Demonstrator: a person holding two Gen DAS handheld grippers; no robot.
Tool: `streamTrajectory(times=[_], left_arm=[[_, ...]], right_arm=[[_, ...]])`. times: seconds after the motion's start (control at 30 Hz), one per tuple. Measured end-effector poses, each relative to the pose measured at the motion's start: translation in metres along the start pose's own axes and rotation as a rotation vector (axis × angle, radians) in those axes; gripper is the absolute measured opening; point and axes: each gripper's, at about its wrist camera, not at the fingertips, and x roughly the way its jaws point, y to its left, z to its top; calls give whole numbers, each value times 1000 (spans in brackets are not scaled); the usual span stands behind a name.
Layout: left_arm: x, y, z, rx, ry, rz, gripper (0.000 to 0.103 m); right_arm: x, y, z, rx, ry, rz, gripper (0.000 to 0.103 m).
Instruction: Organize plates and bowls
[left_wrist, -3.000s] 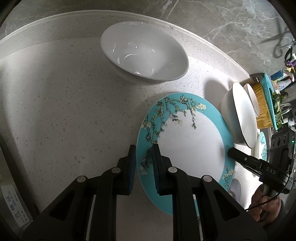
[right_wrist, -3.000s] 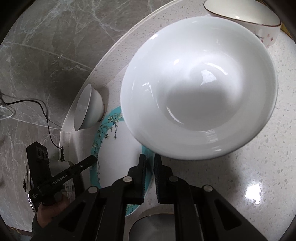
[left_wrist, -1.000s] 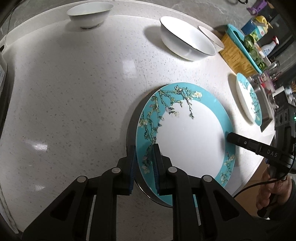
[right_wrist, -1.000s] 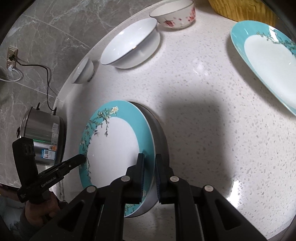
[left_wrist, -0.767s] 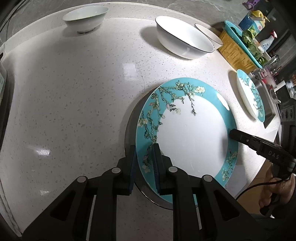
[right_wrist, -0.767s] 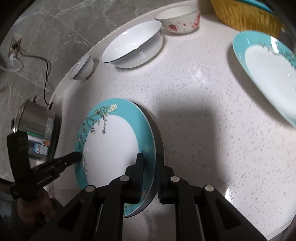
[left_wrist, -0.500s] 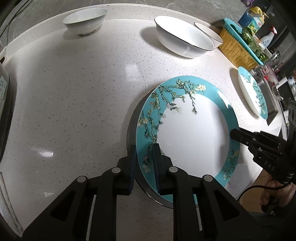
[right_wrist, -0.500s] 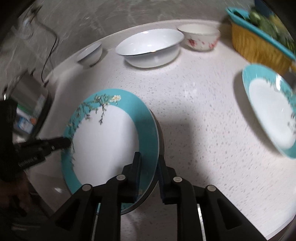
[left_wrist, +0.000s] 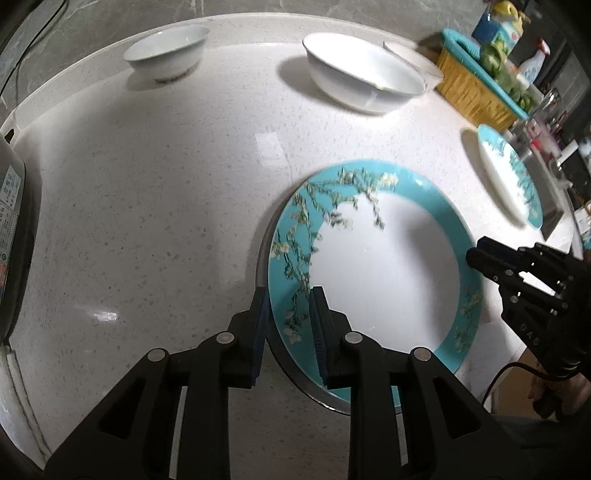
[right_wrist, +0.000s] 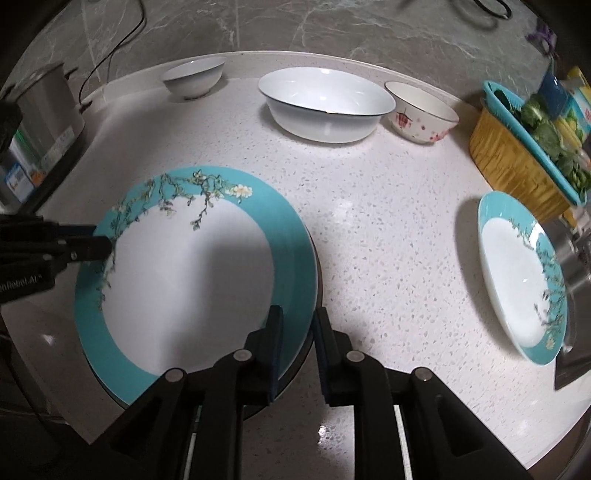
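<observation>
A large teal-rimmed plate with a blossom branch (left_wrist: 384, 273) (right_wrist: 184, 273) lies on top of another plate whose grey rim (left_wrist: 264, 258) shows under it, near the counter's front edge. My left gripper (left_wrist: 288, 317) has its jaws either side of the plate's left rim, with a small gap showing. My right gripper (right_wrist: 297, 332) straddles the right rim the same way. A second teal plate (left_wrist: 513, 177) (right_wrist: 521, 277) lies to the right.
A big white bowl (right_wrist: 325, 103), a small white bowl (right_wrist: 194, 77) and a floral bowl (right_wrist: 421, 114) stand along the back. A yellow basket with greens (right_wrist: 517, 162) is at the right. A steel pot (right_wrist: 40, 122) is at the left.
Both grippers carried the teal plate away from the big bowl and lowered it onto the other plate near the front edge. Their jaws have parted slightly.
</observation>
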Motion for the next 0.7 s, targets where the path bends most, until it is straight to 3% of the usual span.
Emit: streamTrajectory(times=[0.03,0.07,0.1,0.13,0.17,0.23,0.3,0.37,0.47,0.57,0.7], left_arm=[[-6,-1,3,2,-20,0,24],[-14,-2,7,10,-45,3,35],[-23,-4,13,18,-74,1,46],[-30,-7,18,23,-97,-6,67],[-39,-12,25,35,-129,-31,77],[-49,-28,43,83,-154,-81,78],[-52,-44,59,94,-140,-162,85],[-51,-65,76,82,-123,-286,92],[-41,-103,98,62,-74,-430,98],[-25,-150,117,83,-13,-495,98],[7,-201,140,93,24,-446,98]], right_arm=[[-3,-1,1,7,-11,-7,25],[-7,-5,1,25,-23,-5,31],[-12,-9,1,44,-34,-3,50],[-17,-15,2,68,-53,-4,64],[-24,-22,3,95,-73,0,68],[-34,-37,6,151,-96,27,68],[-45,-59,7,231,-107,66,70],[-59,-92,5,350,-129,135,73],[-80,-148,-11,526,-186,235,86],[-94,-226,-39,735,-242,340,88],[-97,-309,-72,858,-295,372,90]])
